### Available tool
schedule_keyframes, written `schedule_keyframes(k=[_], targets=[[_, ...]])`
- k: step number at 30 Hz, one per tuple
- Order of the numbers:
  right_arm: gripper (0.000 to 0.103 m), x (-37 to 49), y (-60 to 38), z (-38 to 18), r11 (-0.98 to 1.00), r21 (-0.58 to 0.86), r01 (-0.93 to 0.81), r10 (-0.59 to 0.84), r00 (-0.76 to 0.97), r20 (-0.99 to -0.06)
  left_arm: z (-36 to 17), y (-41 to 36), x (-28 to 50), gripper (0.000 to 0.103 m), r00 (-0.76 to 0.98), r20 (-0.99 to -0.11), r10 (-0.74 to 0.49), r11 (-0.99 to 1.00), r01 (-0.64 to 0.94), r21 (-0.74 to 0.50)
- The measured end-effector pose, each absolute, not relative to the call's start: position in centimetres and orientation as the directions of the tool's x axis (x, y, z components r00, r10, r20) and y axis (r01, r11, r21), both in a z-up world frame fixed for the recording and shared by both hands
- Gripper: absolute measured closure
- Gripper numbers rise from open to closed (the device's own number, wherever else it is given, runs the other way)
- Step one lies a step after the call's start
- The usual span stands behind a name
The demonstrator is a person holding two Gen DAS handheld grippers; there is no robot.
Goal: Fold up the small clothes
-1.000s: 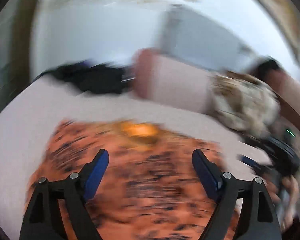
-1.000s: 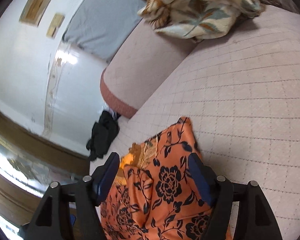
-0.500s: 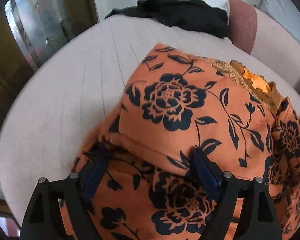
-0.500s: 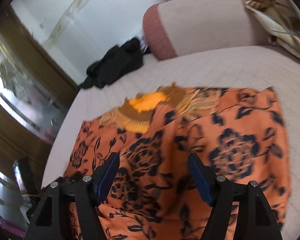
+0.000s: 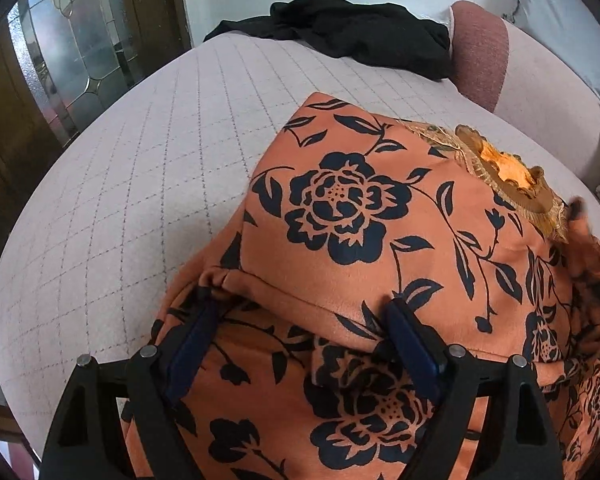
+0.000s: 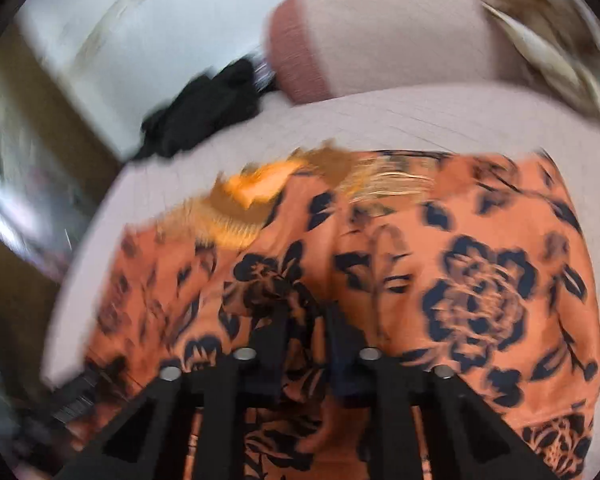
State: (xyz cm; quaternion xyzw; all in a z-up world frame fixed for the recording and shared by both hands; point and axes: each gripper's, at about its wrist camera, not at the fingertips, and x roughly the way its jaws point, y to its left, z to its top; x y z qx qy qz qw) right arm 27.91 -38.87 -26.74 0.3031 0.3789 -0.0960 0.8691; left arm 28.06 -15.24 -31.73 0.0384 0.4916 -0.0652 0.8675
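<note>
Left wrist view: quilted bed carries the orange floral garment, one side already folded over its middle, further folds left, I judge. Left gripper fingers spread wide at that fold's hem; right gripper fingers pinched on a garment ridge, blurred.

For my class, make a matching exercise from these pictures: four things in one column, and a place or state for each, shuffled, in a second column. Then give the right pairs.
Things
1. left gripper
2. right gripper
3. black crumpled garment
4. orange floral-print garment

Places or states
A. at the far end of the quilted sofa seat, next to the pink armrest
B. fingers closed, pinching fabric
C. fingers spread wide apart
D. partly folded, gold-trimmed neckline showing

Pairs: 1-C, 2-B, 3-A, 4-D
</note>
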Motion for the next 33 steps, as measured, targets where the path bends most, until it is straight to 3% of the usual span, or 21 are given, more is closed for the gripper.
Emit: schedule_keyframes(k=[5,10,13,14,15,16,17,19,21,23,25,28,30,33], targets=[[0.094,23.9,-44.0,-25.7,0.688,0.546,0.477,0.043,0.725,-0.687,-31.7,-16.1,27.4,0.016,0.536,-0.843,-0.036,0.986,0.156,0.058],[0.090,18.5,-47.3,-28.5,0.533,0.556,0.637,0.090,0.611,-0.786,-31.2,-16.4,26.8,0.016,0.563,-0.827,-0.008,0.981,0.165,0.103],[0.087,16.2,-48.6,-27.4,0.447,0.681,0.580,0.123,0.714,-0.690,-30.5,-16.4,26.3,0.016,0.593,-0.805,0.009,0.982,0.147,0.120],[0.081,16.1,-48.7,-26.7,0.454,0.695,0.558,0.113,0.737,-0.666,-30.2,-16.4,26.1,0.016,0.606,-0.795,0.006,0.982,0.148,0.120],[0.049,16.3,-48.6,-25.8,0.472,0.706,0.528,0.098,0.764,-0.637,-30.0,-16.5,25.9,0.016,0.615,-0.789,-0.001,0.981,0.153,0.117],[0.008,16.5,-48.4,-25.2,0.478,0.720,0.503,0.100,0.783,-0.614,-29.8,-16.5,25.7,0.016,0.622,-0.783,-0.012,0.981,0.158,0.111],[0.002,16.8,-48.3,-24.8,0.472,0.750,0.463,0.101,0.816,-0.568,-29.6,-16.4,25.6,0.016,0.629,-0.777,-0.022,0.981,0.162,0.103],[0.002,18.2,-47.8,-24.4,0.471,0.771,0.429,0.072,0.852,-0.518,-29.4,-16.5,25.6,0.016,0.637,-0.770,-0.035,0.982,0.163,0.090],[0.004,21.3,-47.2,-24.7,0.519,0.738,0.432,0.080,0.835,-0.544,-29.4,-16.7,25.8,0.016,0.637,-0.769,-0.053,0.982,0.172,0.074],[0.016,23.4,-47.0,-25.9,0.534,0.725,0.435,0.103,0.817,-0.567,-29.6,-17.2,25.6,0.016,0.630,-0.773,-0.069,0.978,0.194,0.071],[0.057,25.2,-46.8,-27.9,0.514,0.733,0.445,0.146,0.797,-0.586,-29.8,-17.8,25.4,0.016,0.628,-0.775,-0.077,0.972,0.221,0.083],[0.089,27.3,-46.3,-29.5,0.552,0.703,0.448,0.176,0.761,-0.624,-29.9,-18.6,25.2,0.016,0.632,-0.772,-0.066,0.966,0.233,0.109],[0.095,26.7,-46.1,-28.4,0.576,0.684,0.448,0.145,0.768,-0.624,-30.0,-18.6,25.3,0.016,0.626,-0.777,-0.068,0.969,0.228,0.100],[0.096,23.8,-47.0,-25.0,0.591,0.686,0.425,0.083,0.813,-0.576,-29.9,-18.6,25.5,0.016,0.624,-0.779,-0.067,0.974,0.211,0.085]])
